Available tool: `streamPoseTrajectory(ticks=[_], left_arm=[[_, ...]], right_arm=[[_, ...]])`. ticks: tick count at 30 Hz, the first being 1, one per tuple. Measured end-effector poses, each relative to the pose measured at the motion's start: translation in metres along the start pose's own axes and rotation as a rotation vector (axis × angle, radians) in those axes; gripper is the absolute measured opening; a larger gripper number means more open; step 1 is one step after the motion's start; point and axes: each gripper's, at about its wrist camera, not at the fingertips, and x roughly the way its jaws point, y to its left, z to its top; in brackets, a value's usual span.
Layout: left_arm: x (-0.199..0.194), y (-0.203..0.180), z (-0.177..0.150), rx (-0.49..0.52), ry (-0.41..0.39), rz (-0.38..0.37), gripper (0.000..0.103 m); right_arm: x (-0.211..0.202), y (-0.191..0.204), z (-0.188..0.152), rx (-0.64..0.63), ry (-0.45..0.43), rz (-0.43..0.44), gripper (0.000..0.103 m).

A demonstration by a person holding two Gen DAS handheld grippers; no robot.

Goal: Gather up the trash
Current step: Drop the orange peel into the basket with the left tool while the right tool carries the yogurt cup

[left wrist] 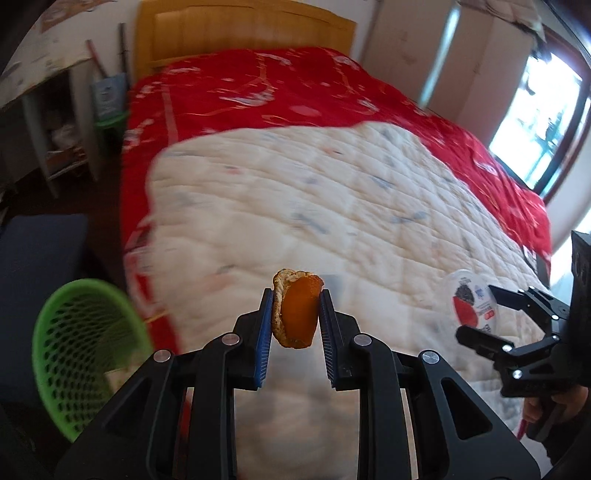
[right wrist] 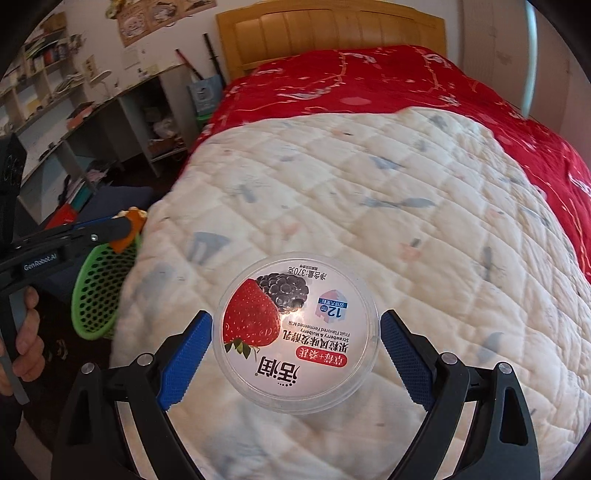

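Two claws above the bed — left claw clamps orange peel, right claw clamps a yogurt tub.

Bed, red cover, white quilt spread on top

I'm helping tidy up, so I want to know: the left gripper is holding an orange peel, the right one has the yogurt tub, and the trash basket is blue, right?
Almost. The basket is green, not blue; the left wrist view shows its green mesh beside the bed. The rest stands: the left gripper holds the orange peel, and the right gripper has the yogurt tub.
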Motion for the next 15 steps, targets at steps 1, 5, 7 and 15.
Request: streamPoseTrajectory(ticks=[1,5,7,15], left_arm=[[-0.007,0.012,-0.003,-0.011,-0.006,0.023,0.023],[-0.024,0.06,-0.014,-0.063,-0.008,0.095,0.023],[-0.031,0.081,-0.019,-0.084,-0.008,0.129,0.023],[-0.042,0.153,-0.043,-0.172,0.015,0.247,0.023]], right_arm=[[0.001,0.008,0.001,-0.008,-0.001,0.01,0.088],[0.006,0.041,0.007,-0.048,0.002,0.043,0.088],[0.008,0.055,0.009,-0.063,0.003,0.057,0.088],[0.017,0.109,0.021,-0.125,0.007,0.108,0.088]])
